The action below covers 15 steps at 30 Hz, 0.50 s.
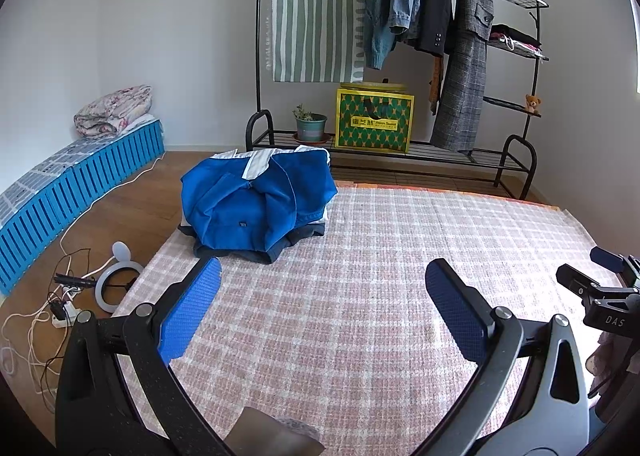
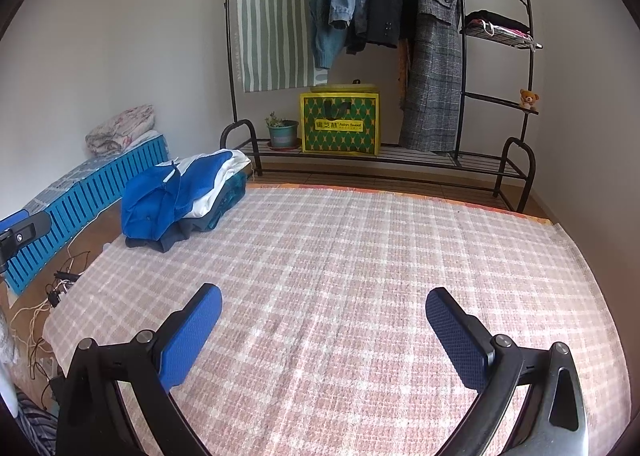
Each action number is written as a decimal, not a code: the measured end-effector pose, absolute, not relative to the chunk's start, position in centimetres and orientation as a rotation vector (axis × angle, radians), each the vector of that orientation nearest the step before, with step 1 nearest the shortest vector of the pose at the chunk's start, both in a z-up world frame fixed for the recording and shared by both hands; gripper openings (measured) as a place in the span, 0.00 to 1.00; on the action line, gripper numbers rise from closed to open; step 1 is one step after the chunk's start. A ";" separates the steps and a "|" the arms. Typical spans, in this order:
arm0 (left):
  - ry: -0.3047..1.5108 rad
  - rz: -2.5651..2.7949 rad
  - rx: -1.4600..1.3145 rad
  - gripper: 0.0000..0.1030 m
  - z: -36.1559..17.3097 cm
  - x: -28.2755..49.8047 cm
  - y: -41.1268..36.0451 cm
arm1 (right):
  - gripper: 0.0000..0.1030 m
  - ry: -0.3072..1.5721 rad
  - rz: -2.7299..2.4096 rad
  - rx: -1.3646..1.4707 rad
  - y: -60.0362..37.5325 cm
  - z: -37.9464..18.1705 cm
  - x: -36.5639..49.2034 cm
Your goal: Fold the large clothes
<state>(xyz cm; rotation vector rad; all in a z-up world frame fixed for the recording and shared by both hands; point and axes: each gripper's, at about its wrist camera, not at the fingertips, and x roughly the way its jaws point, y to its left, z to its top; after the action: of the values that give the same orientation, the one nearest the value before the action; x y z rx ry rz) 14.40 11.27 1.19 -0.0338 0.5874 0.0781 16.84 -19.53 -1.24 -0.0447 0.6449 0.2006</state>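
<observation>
Both wide open and holding nothing, left gripper (image 1: 322, 310) and right gripper (image 2: 323, 340) over the checked mat (image 1: 380, 256), folded clothes pile (image 1: 258, 201) parked far left, likely leaving room.

Soft, even daylight fills the room, shadows faint; both views stay sharp, bending strongly toward dark vignetted corners.

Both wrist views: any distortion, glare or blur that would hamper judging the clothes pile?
Left wrist view: strong fisheye bend, the clothes rack bows and corners go black; the clothes pile is sharp and evenly daylit. Right wrist view: same bend, soft bright patches on the checked cloth, no harsh glare; pile clear, far left.
</observation>
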 end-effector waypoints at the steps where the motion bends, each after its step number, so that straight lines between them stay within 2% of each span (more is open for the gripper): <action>1: 0.588 0.078 -0.034 1.00 1.2 14.4 11.3 | 1.00 0.644 0.201 -0.046 -19.5 -1.2 16.8; 15: 0.585 0.080 -0.034 1.00 1.3 14.4 11.1 | 1.00 0.647 0.195 -0.045 -19.6 -1.4 16.8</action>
<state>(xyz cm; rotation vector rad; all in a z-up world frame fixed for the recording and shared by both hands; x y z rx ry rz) 14.44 11.11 1.33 -0.0339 0.5855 0.0801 16.83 -19.56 -1.39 -0.0447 0.6467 0.1947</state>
